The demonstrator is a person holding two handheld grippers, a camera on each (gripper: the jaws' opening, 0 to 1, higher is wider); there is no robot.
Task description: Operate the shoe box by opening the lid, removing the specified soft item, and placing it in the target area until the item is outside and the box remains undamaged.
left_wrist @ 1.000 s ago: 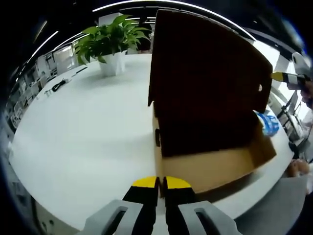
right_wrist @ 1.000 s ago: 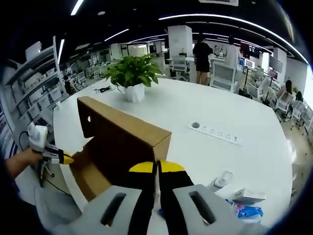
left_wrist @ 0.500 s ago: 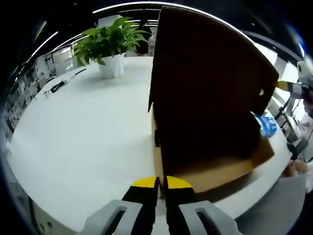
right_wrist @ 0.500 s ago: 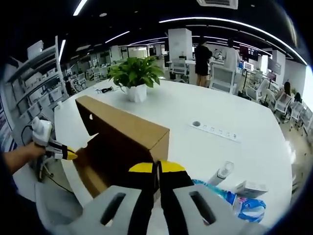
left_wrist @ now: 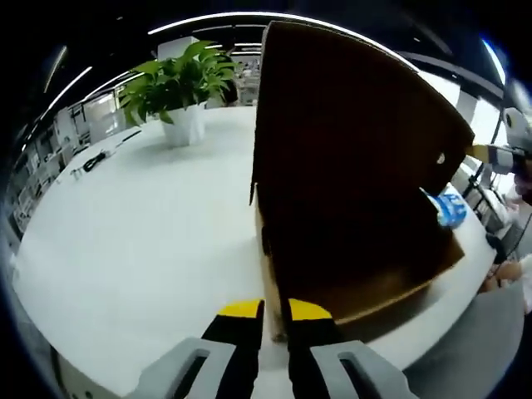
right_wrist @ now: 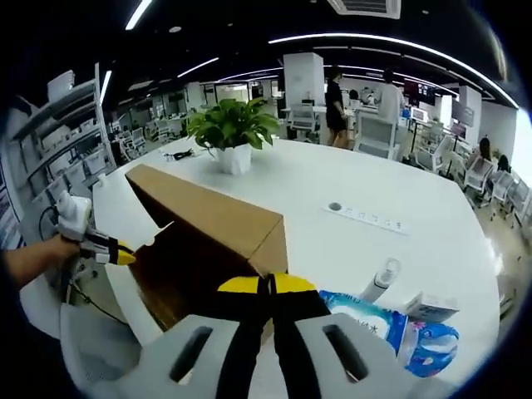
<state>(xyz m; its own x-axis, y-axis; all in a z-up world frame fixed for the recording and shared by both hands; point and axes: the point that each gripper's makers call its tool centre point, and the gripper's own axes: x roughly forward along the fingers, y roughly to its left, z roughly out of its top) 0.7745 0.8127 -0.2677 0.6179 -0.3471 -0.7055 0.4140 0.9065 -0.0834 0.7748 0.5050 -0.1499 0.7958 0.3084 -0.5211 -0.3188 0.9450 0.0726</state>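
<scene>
The brown cardboard shoe box (left_wrist: 366,291) stands on the white table with its lid (left_wrist: 349,141) raised steeply, and the inside is dark. My left gripper (left_wrist: 274,312) is shut on the box's near side wall. My right gripper (right_wrist: 266,284) is shut on the lid's (right_wrist: 208,220) free corner, and in the left gripper view the right gripper (left_wrist: 478,153) is at the lid's far edge. In the right gripper view a hand holds the left gripper (right_wrist: 120,255) at the box's far corner. A blue soft pack (right_wrist: 374,320) lies on the table beside the box.
A potted plant (right_wrist: 233,133) stands far across the white table (left_wrist: 133,233). Next to the blue pack are a small bottle (right_wrist: 378,278) and a white carton (right_wrist: 428,307). A socket strip (right_wrist: 366,218) is set into the tabletop. People and office chairs are beyond the table.
The lid has swung further up with my right gripper on it. More of the blue pack, the bottle and the carton now shows in the right gripper view.
</scene>
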